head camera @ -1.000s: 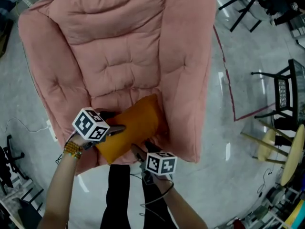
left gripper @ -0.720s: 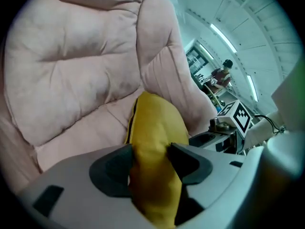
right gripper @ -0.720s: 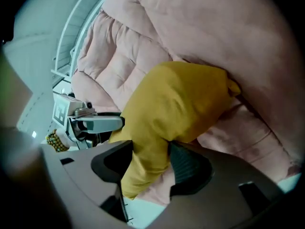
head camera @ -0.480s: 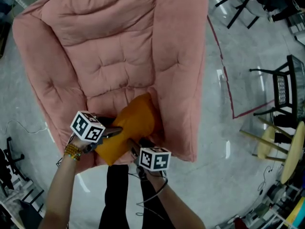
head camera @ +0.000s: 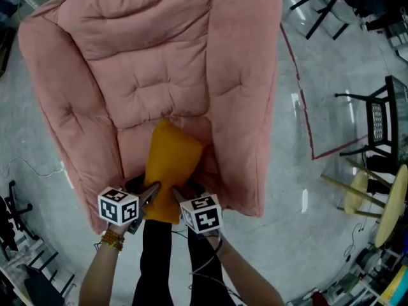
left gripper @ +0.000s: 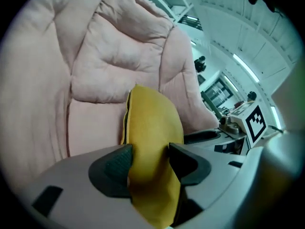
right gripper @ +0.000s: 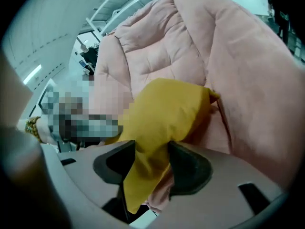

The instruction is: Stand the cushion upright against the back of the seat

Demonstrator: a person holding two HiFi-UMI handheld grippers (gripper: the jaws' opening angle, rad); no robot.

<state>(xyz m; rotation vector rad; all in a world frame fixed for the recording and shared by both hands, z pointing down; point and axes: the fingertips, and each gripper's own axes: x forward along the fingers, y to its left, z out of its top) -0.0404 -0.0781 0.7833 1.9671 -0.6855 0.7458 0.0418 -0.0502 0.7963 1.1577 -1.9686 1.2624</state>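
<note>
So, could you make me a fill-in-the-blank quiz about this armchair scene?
1. The yellow fabric cushion lies on a quilted padded armchair coloured ____.
2. The left gripper and the right gripper each have their jaws shut on the ____.
3. In the head view, a black metal chair stands to the armchair's ____.
Missing words: pink; cushion; right.
Note: both grippers' jaws have just been closing on the cushion.

Rig: left gripper (head camera: 150, 193) and right gripper (head camera: 180, 195) have grey plastic bodies and dark ribbed pads (left gripper: 112, 163), each topped by a white cube (head camera: 118, 206) with black square markers. Beaded yellow-orange bracelet (head camera: 113, 240) at 7 o'clock in head view; thin black cable (head camera: 205, 260) and black trousers (head camera: 156, 263) at 6.
</note>
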